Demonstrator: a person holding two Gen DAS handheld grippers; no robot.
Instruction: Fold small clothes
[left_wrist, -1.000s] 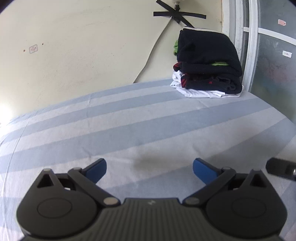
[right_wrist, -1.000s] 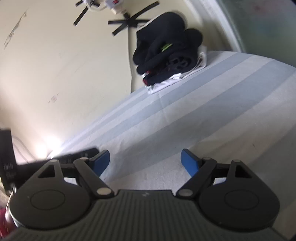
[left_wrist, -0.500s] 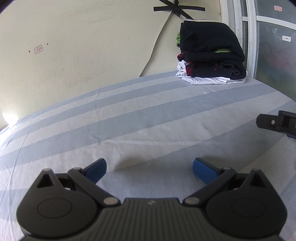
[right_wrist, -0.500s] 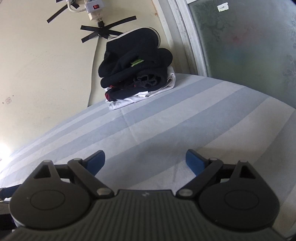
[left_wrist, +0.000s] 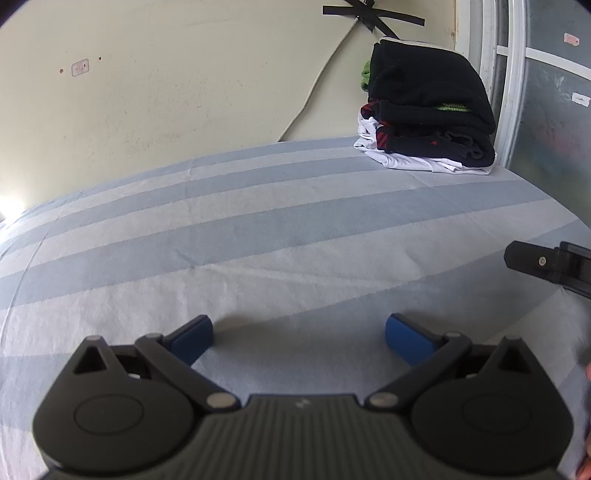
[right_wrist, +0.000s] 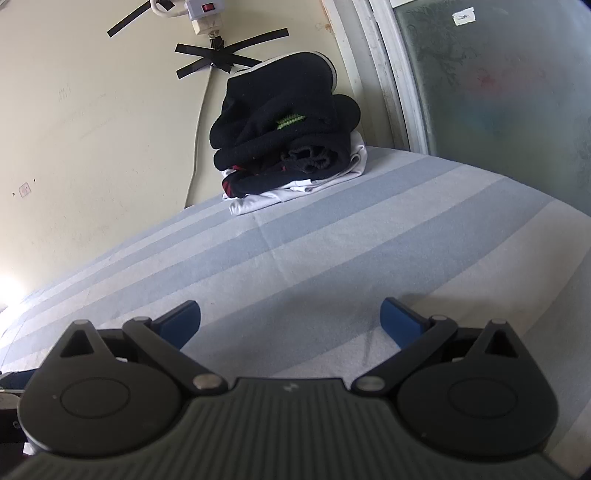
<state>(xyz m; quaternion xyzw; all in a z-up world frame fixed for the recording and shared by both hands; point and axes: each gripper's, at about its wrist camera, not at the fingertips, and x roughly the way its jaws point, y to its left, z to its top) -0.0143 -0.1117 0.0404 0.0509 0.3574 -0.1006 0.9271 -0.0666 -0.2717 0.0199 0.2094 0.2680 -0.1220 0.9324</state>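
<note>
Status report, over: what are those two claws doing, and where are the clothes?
Left gripper open, empty. Right gripper opening, empty. Folded clothes stack by wall. Striped sheet bare ahead.

The bed sheet (left_wrist: 258, 229) is striped pale blue and white, the folded pile (left_wrist: 424, 110) mostly black over white with red and green touches, the wall (left_wrist: 166, 92) cream.

1. Lit softly by daylight, with a blown-out glare patch on the wall (left_wrist: 7, 206) at far left in both views.
2. Faint shadows on the striped sheet (right_wrist: 332, 258) just ahead of the fingers.
3. Strong fisheye bending, dark vignetted corners.
4. Sharp centre, slightly soft foreground edges.
</note>
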